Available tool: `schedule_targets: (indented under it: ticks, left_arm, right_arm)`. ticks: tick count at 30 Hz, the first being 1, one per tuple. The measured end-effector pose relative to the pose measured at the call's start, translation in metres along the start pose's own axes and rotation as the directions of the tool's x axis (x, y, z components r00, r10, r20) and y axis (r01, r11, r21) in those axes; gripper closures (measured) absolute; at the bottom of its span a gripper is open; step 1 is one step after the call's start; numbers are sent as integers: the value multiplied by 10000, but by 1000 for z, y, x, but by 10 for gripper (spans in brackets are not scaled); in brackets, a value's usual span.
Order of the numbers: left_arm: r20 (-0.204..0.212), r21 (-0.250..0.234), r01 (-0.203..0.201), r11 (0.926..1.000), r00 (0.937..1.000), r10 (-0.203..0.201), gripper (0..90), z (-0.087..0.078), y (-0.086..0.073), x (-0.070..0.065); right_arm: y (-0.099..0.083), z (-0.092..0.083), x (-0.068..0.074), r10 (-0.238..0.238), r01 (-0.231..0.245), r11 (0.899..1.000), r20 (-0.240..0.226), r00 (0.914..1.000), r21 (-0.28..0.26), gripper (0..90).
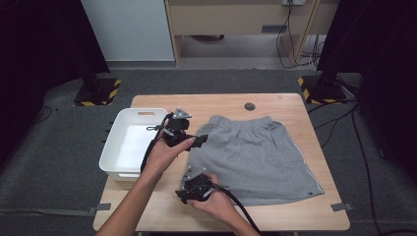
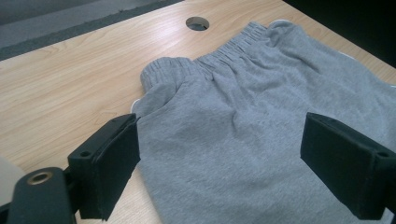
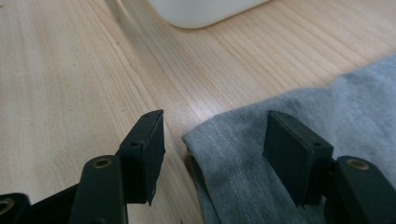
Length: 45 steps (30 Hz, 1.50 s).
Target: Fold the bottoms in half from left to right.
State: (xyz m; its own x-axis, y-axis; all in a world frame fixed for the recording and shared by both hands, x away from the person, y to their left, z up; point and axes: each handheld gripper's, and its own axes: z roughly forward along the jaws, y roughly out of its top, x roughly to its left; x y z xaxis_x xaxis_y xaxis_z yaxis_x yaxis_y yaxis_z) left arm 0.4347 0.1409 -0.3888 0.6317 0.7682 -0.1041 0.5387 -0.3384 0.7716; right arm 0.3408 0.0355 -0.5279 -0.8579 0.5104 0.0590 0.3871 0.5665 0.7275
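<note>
White bin sits at the left edge of the tabletop, empty as far as the high view shows, prob. the drop-off for the folded garment.

Left tool hovers just right of the bin, over the left side of the grey shorts, near the waistband corner. Jaws released, standing wide, nothing between the pads; in the left gripper view the shorts lie below and ahead, cloth not touched. Looks parked there to take that upper-left corner once the other hand is set.

Right tool is low at the near-left hem corner. In the right gripper view its jaws are apart, w/ the hem corner lying between them, pads not pressing yet, so released, no grip. Judged: it's lining up to pinch the hem, and w/ the left on the waistband, fold that side across.

Shorts lie flat, centre-right of the tabletop, spread out for folding. Waistband points to the far side, hem toward the person. Long axis approx. left-right along the hem, since the garment flares wider at the near edge. A round hole in the tabletop sits just beyond the waistband.
</note>
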Motion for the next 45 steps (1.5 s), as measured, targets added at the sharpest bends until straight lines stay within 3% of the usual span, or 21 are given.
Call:
schedule_targets:
  ticks: [4, 15, 19, 23, 26, 30, 36, 45]
  left_arm:
    - [-1, 37, 14, 10000, 10000, -14, 112, -1, -2, 2]
    - [21, 159, -35, 9999, 10000, 34, 112, 0, -3, 1]
    - [4, 144, -3, 9999, 10000, 3, 113, 0, -3, 1]
    - [-81, 123, 5, 9999, 10000, -4, 114, 0, -2, 1]
    - [-122, 239, -100, 9997, 9999, 103, 116, 2, -2, 0]
    - [-252, 256, -50, 9997, 9997, 56, 121, 7, 1, 2]
    - [-384, 258, 148, 9996, 9992, -138, 150, 25, 7, 3]
    - [-611, 610, 276, 9978, 9978, -239, 212, 60, 11, 5]
  right_arm:
    - [-1, 3, 0, 81, -81, 10000, 66, 9999, 19, 376]
    - [-5, -1, -8, -179, 187, 9997, 518, 9985, -144, 714]
    - [-4, -3, -9, -308, 308, 9995, 397, 9987, -9, 786]
    - [-5, -7, -13, -126, 124, 9999, 217, 9997, 82, 806]
    - [-7, -21, -16, -16, 14, 9995, -58, 10000, -321, 807]
    - [-11, -42, -20, 98, -104, 9975, -92, 9999, -700, 806]
    - [-17, -81, -29, 184, -163, 9909, 150, 9997, -1334, 806]
    - [-42, -117, -52, 582, -475, 9884, 705, 9958, -1446, 806]
